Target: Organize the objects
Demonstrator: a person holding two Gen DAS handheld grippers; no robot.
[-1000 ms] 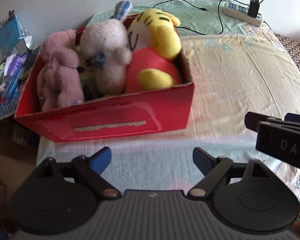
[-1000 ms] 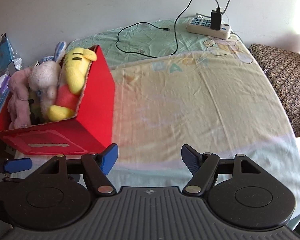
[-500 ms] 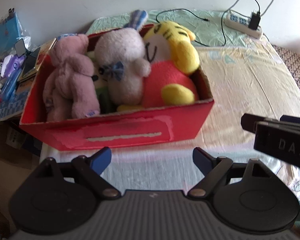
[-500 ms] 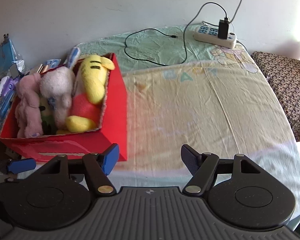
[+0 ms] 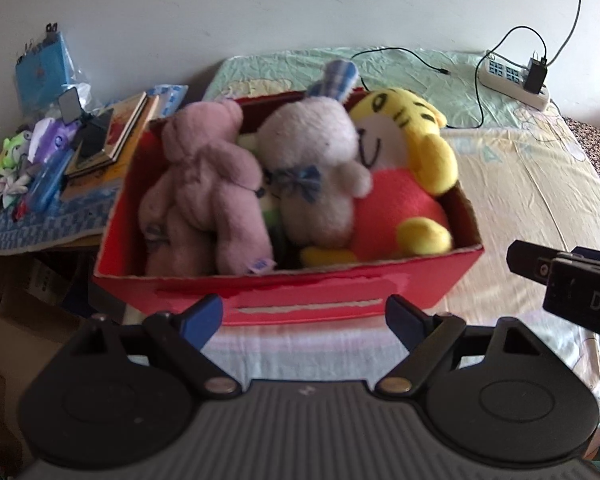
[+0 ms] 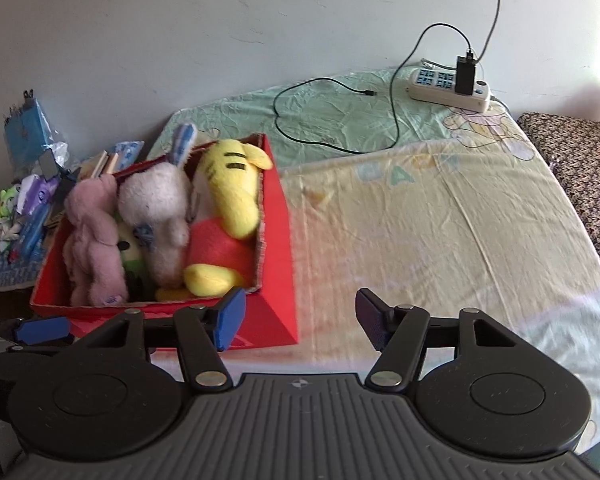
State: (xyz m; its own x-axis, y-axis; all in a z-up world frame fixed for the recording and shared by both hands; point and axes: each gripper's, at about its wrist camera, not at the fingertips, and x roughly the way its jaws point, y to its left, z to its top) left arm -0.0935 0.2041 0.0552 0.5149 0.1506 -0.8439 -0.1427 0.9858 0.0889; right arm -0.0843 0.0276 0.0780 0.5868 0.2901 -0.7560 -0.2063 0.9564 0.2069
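The box [image 5: 340, 292] sat at the near left corner of the bed [image 6: 440, 216], its long side running across the left view and its open top facing up. It was red card with raw brown edges and a pale torn patch on the near wall. Three plush toys stood packed side by side in it, heads towards the far wall: a pink bear [image 5: 204, 188] at the left end, a cream rabbit [image 5: 312, 168] with a checked ear and a blue bow in the middle, and a yellow tiger [image 5: 412, 152] in a red top at the right end. Something green showed low between the bear and the rabbit, too hidden to name.

The left gripper [image 5: 303, 318] hung level just before the near wall of the box, its blue-tipped fingers spread wide and empty. The right gripper [image 6: 299, 316] was held beside the right near corner of the box, likewise spread with nothing between the pads; its left finger overlapped that corner.

Left of the box lay a heap of books [image 5: 112, 140] and small toys. Behind the box, by the wall, a white power strip [image 6: 448, 88] lay on the creased sheet with a black cable [image 6: 324, 140] looping from it.
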